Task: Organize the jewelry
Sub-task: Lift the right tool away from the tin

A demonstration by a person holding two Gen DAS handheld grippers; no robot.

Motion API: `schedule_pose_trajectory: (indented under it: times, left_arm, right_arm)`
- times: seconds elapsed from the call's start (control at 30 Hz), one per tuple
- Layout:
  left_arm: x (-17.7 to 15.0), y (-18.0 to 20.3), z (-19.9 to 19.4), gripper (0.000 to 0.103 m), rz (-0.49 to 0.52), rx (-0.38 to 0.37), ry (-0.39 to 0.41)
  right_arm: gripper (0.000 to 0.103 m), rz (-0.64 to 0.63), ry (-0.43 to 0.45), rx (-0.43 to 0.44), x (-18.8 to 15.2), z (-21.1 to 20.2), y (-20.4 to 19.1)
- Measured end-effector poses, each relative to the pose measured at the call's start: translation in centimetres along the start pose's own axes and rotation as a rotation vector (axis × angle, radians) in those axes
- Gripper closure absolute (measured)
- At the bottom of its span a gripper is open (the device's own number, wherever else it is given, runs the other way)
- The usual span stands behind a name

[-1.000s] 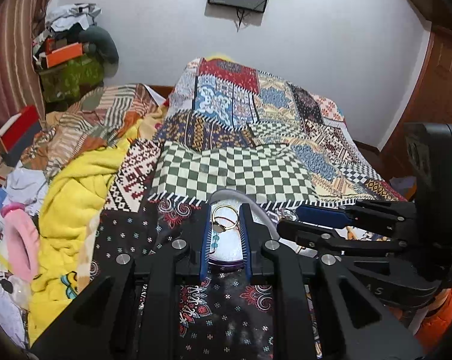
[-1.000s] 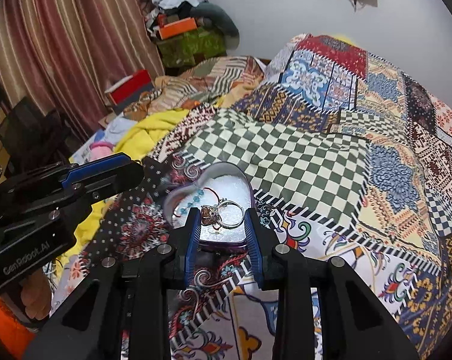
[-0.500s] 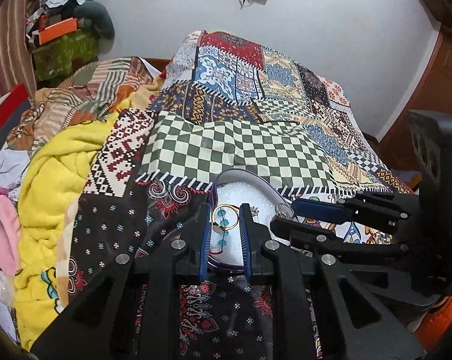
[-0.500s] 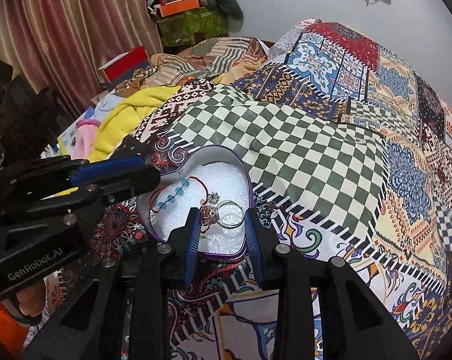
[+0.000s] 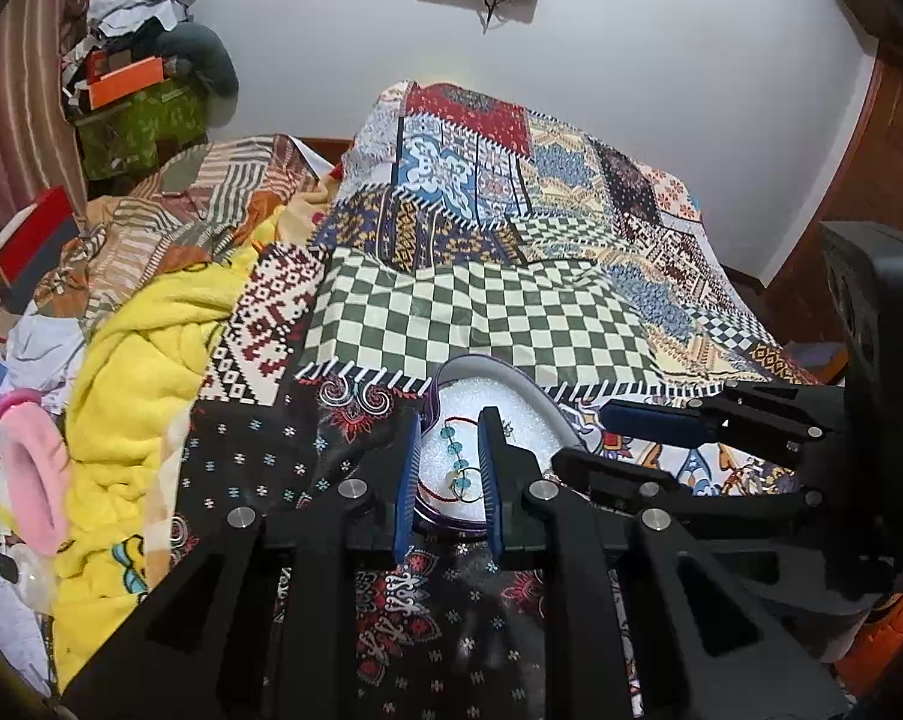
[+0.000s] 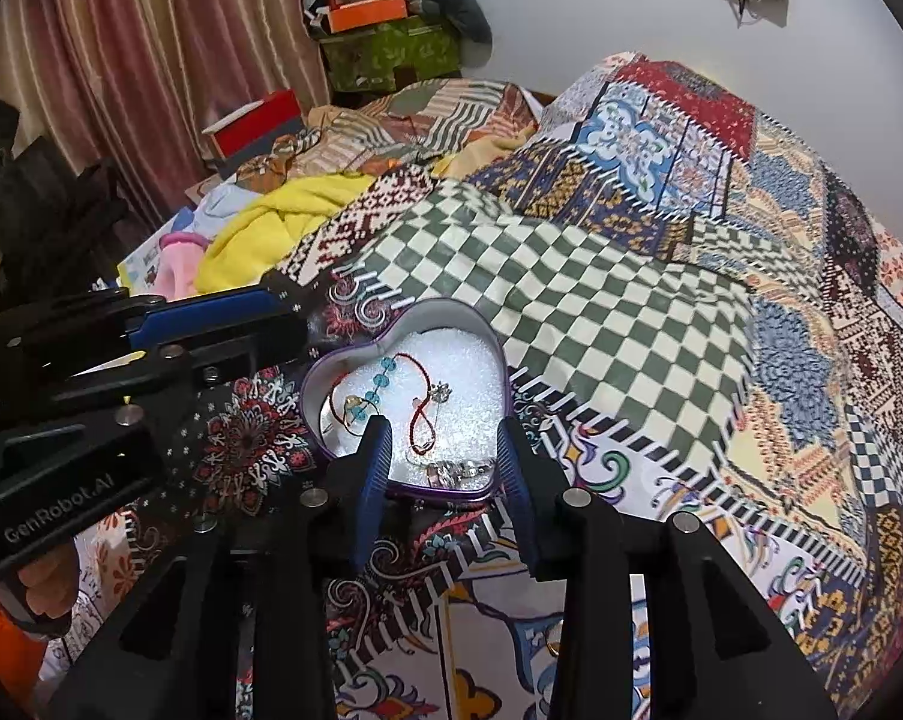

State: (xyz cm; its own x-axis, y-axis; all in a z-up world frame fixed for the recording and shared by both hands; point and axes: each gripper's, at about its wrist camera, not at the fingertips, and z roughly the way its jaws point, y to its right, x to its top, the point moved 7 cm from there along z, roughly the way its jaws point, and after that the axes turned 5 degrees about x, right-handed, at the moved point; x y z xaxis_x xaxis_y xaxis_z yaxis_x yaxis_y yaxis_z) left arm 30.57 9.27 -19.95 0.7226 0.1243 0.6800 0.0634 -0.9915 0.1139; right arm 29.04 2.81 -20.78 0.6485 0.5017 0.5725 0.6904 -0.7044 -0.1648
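A heart-shaped tin (image 6: 451, 303) lined with white foam lies on the patchwork bedspread (image 6: 601, 312). Inside it are a blue-bead bracelet on red cord (image 6: 382, 375), a gold ring (image 6: 346, 411) and a silver ring (image 6: 457, 469) near the front rim. My right gripper (image 6: 444, 427) stands open, its fingers astride the tin's near end, holding nothing. In the left wrist view, the tin (image 5: 499, 363) shows the bracelet (image 5: 454, 450) and gold ring (image 5: 466, 477). My left gripper (image 5: 449, 420) hovers over the tin's left side with a narrow gap and nothing in it.
A yellow blanket (image 5: 145, 360) and a pink item (image 5: 31, 468) are heaped at the left. A red box (image 6: 253, 126) and stacked boxes (image 6: 391, 42) stand by the curtain. A hand (image 6: 43, 588) holds the left gripper's handle.
The right gripper's jaws have widened; the silver ring that sat between them now lies in the tin. Both grippers have drawn closer over the tin.
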Motion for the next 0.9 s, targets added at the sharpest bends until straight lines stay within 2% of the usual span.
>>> schedule_pose_trajectory:
  times: [0.27, 0.43, 0.57, 0.77, 0.9]
  left_arm:
    - [0.8, 1.1, -4.0, 0.079, 0.024, 0.012, 0.06]
    - [1.2, 2.6, -6.4, 0.076, 0.051, 0.016, 0.096]
    - [1.3, 4.1, -8.3, 0.066, 0.081, 0.014, 0.127]
    - [1.0, 7.2, -9.7, 0.06, 0.122, -0.012, 0.14]
    - [0.4, 9.3, -9.6, 0.056, 0.151, -0.033, 0.127]
  right_arm:
    - [0.07, 0.053, 0.08, -0.017, 0.6, -4.7, 0.7]
    - [0.07, 0.08, 0.143, -0.057, 0.3, -8.7, 1.6]
    - [0.069, 0.106, 0.184, -0.086, -0.5, -11.8, 2.6]
    - [0.069, 0.125, 0.216, -0.142, -2.2, -15.5, 4.5]
    - [0.059, 0.16, 0.23, -0.18, -3.6, -17.0, 6.3]
